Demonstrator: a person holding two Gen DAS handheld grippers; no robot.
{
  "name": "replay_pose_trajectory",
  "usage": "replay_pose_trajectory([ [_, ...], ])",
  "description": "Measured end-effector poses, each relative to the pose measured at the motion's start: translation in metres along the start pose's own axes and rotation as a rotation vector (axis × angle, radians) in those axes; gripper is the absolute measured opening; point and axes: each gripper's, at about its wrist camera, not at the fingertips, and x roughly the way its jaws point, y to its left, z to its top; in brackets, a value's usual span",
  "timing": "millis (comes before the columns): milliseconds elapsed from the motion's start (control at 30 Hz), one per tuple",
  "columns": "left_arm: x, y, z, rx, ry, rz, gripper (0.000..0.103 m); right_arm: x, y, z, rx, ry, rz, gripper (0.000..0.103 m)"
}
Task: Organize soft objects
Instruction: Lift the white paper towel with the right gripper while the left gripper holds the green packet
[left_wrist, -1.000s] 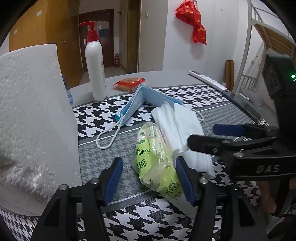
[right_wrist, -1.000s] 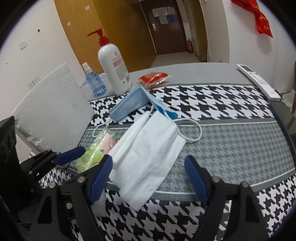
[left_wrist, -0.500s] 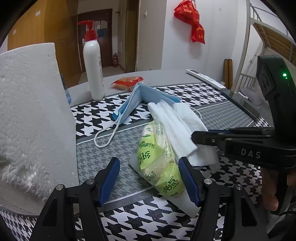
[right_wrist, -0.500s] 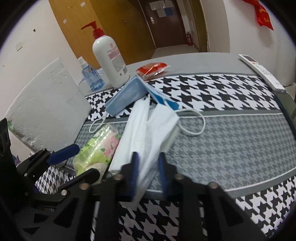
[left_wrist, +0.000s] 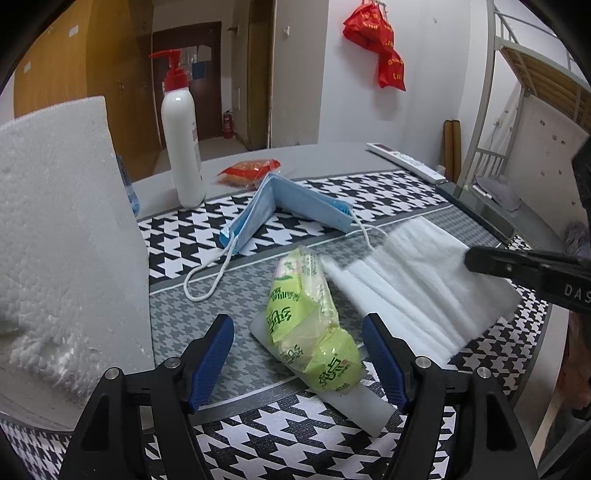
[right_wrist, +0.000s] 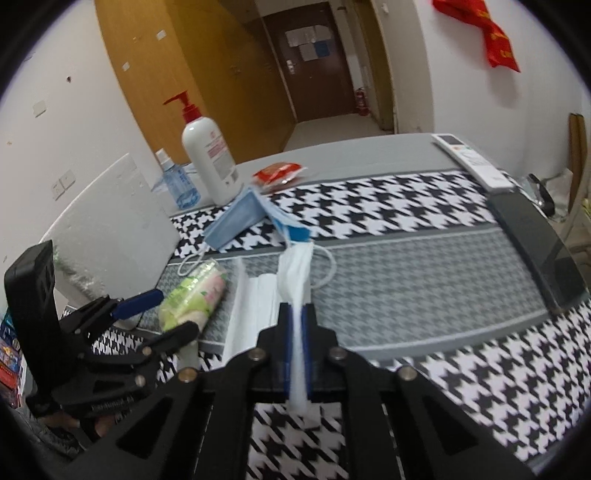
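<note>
A green tissue pack (left_wrist: 310, 321) lies on the houndstooth tablecloth, on a white foam pad (left_wrist: 354, 406). My left gripper (left_wrist: 299, 362) is open, its blue pads on either side of the pack's near end. My right gripper (right_wrist: 295, 343) is shut on a white face mask (right_wrist: 295, 280) and holds it lifted at its near edge; the mask spreads out to the right in the left wrist view (left_wrist: 424, 284). A blue face mask (left_wrist: 291, 206) stands folded like a tent behind them, also in the right wrist view (right_wrist: 240, 221).
A white foam block (left_wrist: 62, 236) stands at the left. A pump bottle (left_wrist: 181, 136), a small blue bottle (right_wrist: 177, 181) and a red snack packet (left_wrist: 247, 171) sit at the back. A remote (left_wrist: 406, 162) lies at the far right edge.
My right gripper closed on the white mask and lifted it up and to the right, off the tissue pack. My left gripper stayed open around the pack.
</note>
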Motion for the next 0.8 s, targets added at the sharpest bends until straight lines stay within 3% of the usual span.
replay_pose_trajectory([
  [267,0.0,-0.006,0.002,0.016,-0.002,0.026,0.073,-0.029,-0.022,-0.007,0.048,-0.047,-0.063,0.008],
  [367,0.001,-0.004,0.003,0.008,-0.005,0.037,0.073,-0.023,-0.019,-0.009,0.042,-0.034,-0.041,0.008],
  [733,0.015,-0.009,0.003,0.028,0.045,0.053,0.045,-0.006,-0.008,-0.017,0.01,0.01,-0.014,0.009],
  [800,0.017,-0.009,0.003,0.028,0.051,0.055,0.041,-0.004,-0.007,-0.017,0.006,0.014,-0.009,0.018],
])
